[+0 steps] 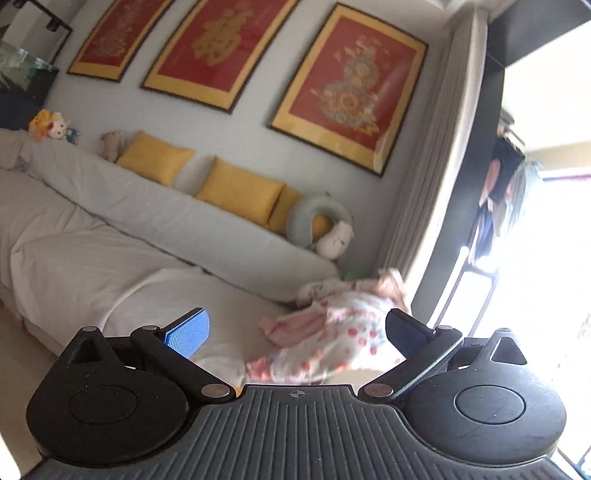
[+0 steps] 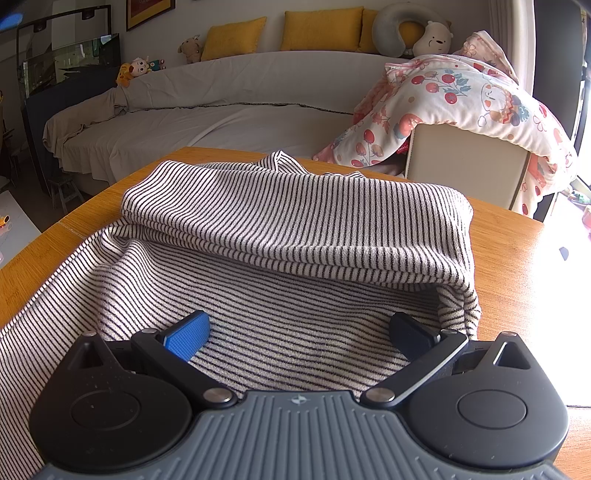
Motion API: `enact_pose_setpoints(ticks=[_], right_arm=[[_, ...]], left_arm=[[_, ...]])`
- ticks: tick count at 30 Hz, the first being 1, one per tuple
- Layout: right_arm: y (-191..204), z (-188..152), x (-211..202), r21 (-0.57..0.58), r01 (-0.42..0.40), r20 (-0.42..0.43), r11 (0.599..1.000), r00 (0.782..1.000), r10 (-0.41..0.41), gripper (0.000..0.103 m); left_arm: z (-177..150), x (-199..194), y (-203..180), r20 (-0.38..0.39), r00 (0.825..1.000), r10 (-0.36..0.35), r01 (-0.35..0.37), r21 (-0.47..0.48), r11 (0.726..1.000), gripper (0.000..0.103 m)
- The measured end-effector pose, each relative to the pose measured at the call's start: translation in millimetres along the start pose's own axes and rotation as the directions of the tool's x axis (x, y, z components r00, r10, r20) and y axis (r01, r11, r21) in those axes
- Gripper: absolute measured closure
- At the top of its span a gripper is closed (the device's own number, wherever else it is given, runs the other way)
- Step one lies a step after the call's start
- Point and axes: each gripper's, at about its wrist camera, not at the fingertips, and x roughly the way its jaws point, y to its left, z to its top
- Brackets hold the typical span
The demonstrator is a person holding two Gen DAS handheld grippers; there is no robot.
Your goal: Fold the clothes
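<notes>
A black-and-white striped garment (image 2: 280, 236) lies on the wooden table (image 2: 517, 266), its far part folded back over itself into a thick band. My right gripper (image 2: 297, 334) is open and empty, low over the near part of the garment, fingers spread either side of the striped cloth. My left gripper (image 1: 295, 330) is open and empty, raised and tilted, and looks at the sofa and wall; the striped garment and the table are not in its view.
A grey-covered sofa (image 2: 229, 107) with yellow cushions (image 2: 321, 29) stands behind the table. A floral quilt (image 2: 461, 99) drapes over a cream box (image 2: 465, 166) at the far right; it also shows in the left wrist view (image 1: 332, 332). Bright window at right.
</notes>
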Motion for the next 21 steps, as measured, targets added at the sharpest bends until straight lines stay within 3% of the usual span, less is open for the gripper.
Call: enact_pose_setpoints(ticks=[5,10,14,16,21], right_arm=[[0.0,0.0,0.1,0.000,0.000,0.000,1.000,1.000,0.000,0.000],[-1.2,1.5,2.2,-0.005,-0.009,0.000,1.000,1.000,0.009,0.000],[-3.8,4.5,6.2,-0.015,-0.026,-0.001,1.000,1.000,0.026,0.000],[-5.1,6.1,8.3,-0.020,-0.034,-0.001,0.999,0.999,0.034,0.000],[-6.7,7.7,11.4,-0.026,-0.042,-0.001,0.999,0.999,0.042,0.000]], left_arm=[[-3.4,-18.3,20.4,-0.052,0.999,-0.017,0.022,0.092,0.995,0.000],[0.3,-7.8,42.9,-0.111,0.992,-0.058,0.057,-0.007,0.998,0.000],[-3.4,12.2,54.0,-0.205,0.967,-0.154,0.144,-0.063,0.988,0.000],[-19.4,22.1,44.5,-0.220,0.955,-0.199,0.196,-0.039,0.980,0.000],[-108.1,66.9,-1.7,-0.270,0.911,-0.311,0.318,-0.019,0.948,0.000]])
